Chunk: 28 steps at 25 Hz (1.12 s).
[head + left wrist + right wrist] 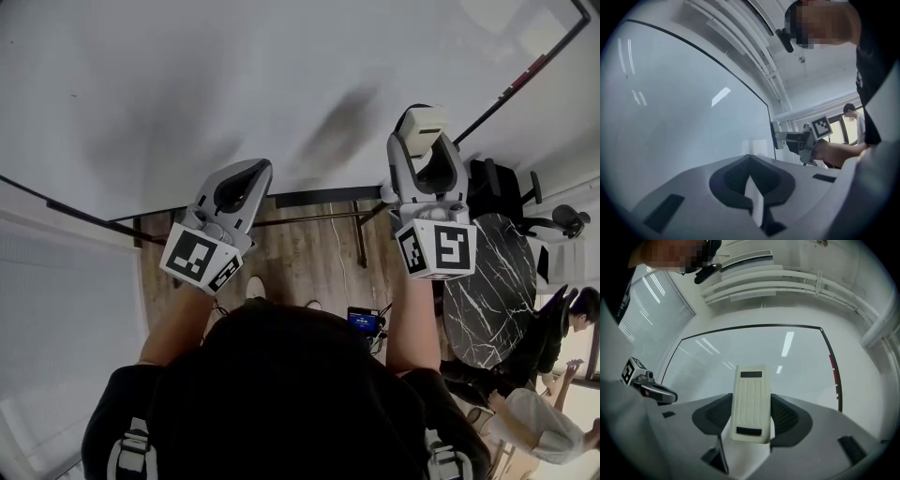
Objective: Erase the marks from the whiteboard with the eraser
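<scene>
Eraser (751, 401), just one, cream, clamped in the right gripper (427, 161), up close to the single whiteboard (234, 84). Left gripper (246, 176), second of two, jaws pressed together, empty, near the board's lower edge.

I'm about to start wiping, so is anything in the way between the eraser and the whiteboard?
Nothing visible does. The eraser, clamped in the right gripper, faces the whiteboard directly. The left gripper, shut and empty, is off to its side.
</scene>
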{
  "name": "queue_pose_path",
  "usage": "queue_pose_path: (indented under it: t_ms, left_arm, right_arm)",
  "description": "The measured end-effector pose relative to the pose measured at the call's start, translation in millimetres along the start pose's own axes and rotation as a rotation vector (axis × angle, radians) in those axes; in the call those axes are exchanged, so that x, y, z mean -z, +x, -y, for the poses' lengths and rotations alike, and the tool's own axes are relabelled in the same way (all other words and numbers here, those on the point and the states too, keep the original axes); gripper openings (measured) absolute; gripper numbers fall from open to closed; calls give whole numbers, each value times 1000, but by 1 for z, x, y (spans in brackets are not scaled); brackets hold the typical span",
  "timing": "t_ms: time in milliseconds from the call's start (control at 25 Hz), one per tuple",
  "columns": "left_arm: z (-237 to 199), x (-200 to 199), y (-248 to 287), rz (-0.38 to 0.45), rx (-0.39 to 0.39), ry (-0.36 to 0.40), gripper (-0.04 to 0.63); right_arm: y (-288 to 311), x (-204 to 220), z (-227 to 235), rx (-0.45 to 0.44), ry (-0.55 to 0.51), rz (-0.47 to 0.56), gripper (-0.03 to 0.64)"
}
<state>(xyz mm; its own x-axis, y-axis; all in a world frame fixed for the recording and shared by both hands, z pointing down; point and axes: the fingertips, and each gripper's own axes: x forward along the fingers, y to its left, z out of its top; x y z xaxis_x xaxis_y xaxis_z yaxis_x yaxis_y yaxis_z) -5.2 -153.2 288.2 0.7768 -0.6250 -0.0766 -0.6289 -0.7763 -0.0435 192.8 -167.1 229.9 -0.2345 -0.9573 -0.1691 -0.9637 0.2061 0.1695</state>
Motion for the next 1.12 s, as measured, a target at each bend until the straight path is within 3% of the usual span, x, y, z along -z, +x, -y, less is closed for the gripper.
queue_pose_path:
  t_ms: [240, 720, 1120]
  left_arm:
    - [17, 1, 13, -9, -34, 18, -3]
    - [82, 45, -33, -20, -100, -23, -2]
    - [117, 90, -61, -67, -109, -54, -3]
  right_arm:
    - [-6, 22, -2, -132, 42, -31, 253]
    - [-83, 78, -69, -436, 135, -47, 253]
    - [-136, 132, -106, -528, 197, -99, 253]
